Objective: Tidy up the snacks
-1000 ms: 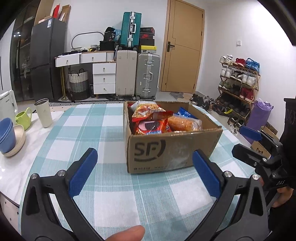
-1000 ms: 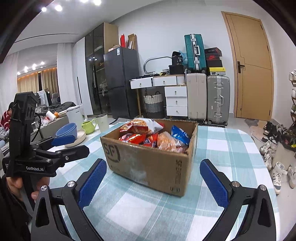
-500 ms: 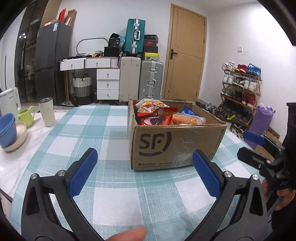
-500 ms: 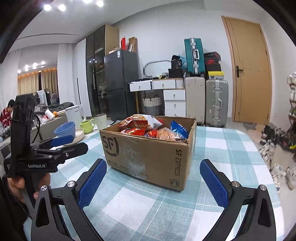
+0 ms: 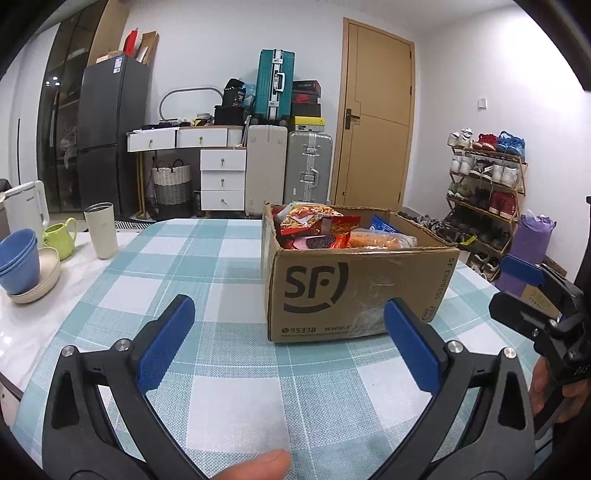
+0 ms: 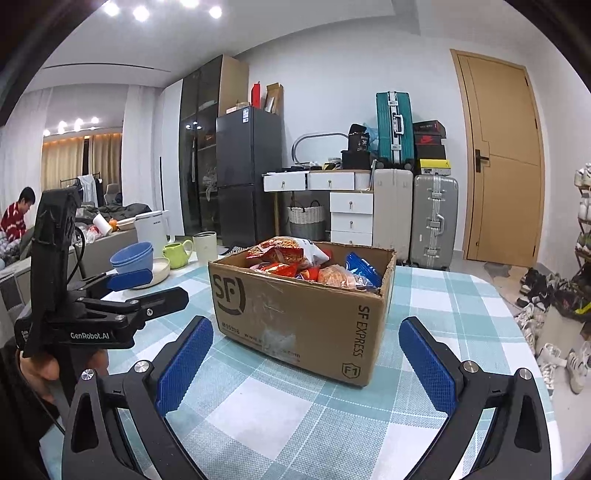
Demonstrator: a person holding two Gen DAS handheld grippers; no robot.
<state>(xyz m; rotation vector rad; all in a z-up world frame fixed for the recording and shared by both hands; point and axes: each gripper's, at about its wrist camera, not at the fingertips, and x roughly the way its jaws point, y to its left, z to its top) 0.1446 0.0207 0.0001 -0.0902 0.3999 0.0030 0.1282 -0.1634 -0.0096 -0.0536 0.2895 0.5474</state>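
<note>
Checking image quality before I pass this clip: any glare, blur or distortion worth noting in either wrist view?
Left wrist view: strong fisheye bending at the door, dark vignette corners; cardboard box print sharp, no motion blur. Right wrist view: ceiling spotlights blown out, left room area bright and hazy; box sharp, tape on it slightly shiny.

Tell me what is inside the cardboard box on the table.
The cardboard box holds snack bags: a red-orange bag on top, an orange one, a blue one. Whatever lies underneath them is hidden.

One cardboard box (image 5: 354,291), three suitcases (image 5: 308,168), two mugs (image 5: 101,230).
</note>
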